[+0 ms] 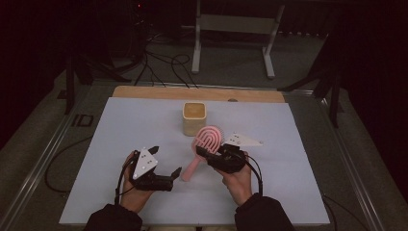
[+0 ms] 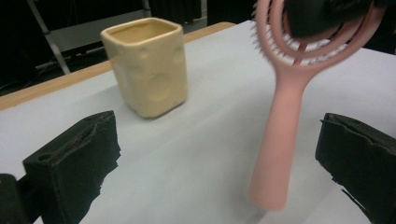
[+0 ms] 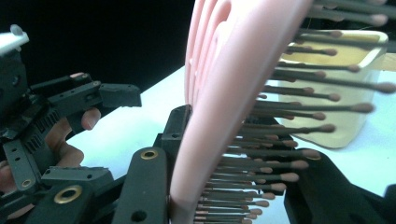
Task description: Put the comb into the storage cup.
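The right gripper (image 1: pixel 204 151) is clamped on the pink hairbrush (image 1: pixel 206 143) head at mid-table, near the yellow cup (image 1: pixel 194 118). The left gripper (image 1: pixel 166 161) gapes beside the handle, open table left. The right gripper view reveals the bristles (image 3: pixel 299 121).

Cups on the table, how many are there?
1. The yellow cup stands upright on the white table cover, toward the far side near the middle, just behind the pink hairbrush. I see no other cup.
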Motion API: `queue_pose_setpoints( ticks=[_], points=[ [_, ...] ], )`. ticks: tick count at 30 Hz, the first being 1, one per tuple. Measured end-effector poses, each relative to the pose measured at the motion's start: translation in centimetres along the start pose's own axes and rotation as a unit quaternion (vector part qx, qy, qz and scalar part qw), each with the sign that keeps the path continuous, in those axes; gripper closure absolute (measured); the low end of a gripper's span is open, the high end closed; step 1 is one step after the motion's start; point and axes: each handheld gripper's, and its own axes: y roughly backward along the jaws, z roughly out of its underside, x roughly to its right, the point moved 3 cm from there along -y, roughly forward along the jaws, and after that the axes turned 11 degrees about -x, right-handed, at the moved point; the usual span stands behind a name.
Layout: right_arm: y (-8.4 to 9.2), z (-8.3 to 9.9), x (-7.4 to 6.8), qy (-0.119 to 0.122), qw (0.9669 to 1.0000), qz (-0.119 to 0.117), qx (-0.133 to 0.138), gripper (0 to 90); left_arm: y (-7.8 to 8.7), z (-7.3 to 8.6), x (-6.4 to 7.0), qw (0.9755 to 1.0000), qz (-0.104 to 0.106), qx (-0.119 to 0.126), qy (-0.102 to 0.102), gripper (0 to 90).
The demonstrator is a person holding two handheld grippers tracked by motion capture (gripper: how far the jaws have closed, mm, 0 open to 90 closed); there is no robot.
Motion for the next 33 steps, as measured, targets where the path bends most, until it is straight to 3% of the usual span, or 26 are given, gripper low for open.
queue_pose_setpoints(
  ticks=[4, 11, 26, 33],
  points=[
    [0.4, -0.3, 0.0, 0.003, 1.0, 0.004, 0.002, 62.8, 1.0, 1.6, -0.9, 1.0, -0.005, 0.001, 0.007, 0.1],
    [0.9, -1.2, 0.1, 0.01, 0.9999, 0.012, 0.003, 62.8, 2.6, 3.1, -2.4, 0.999, -0.02, 0.018, 0.036, 0.1],
    [1.7, -2.8, 0.3, 0.013, 0.9997, 0.017, 0.011, 62.8, 3.3, 5.5, -3.2, 0.9986, -0.029, 0.007, 0.043, 0.1],
    [2.0, -3.1, 0.8, 0.006, 0.9997, 0.019, 0.015, 62.8, 3.5, 6.1, -4.2, 0.9975, -0.033, 0.011, 0.061, 0.1]
  ],
)
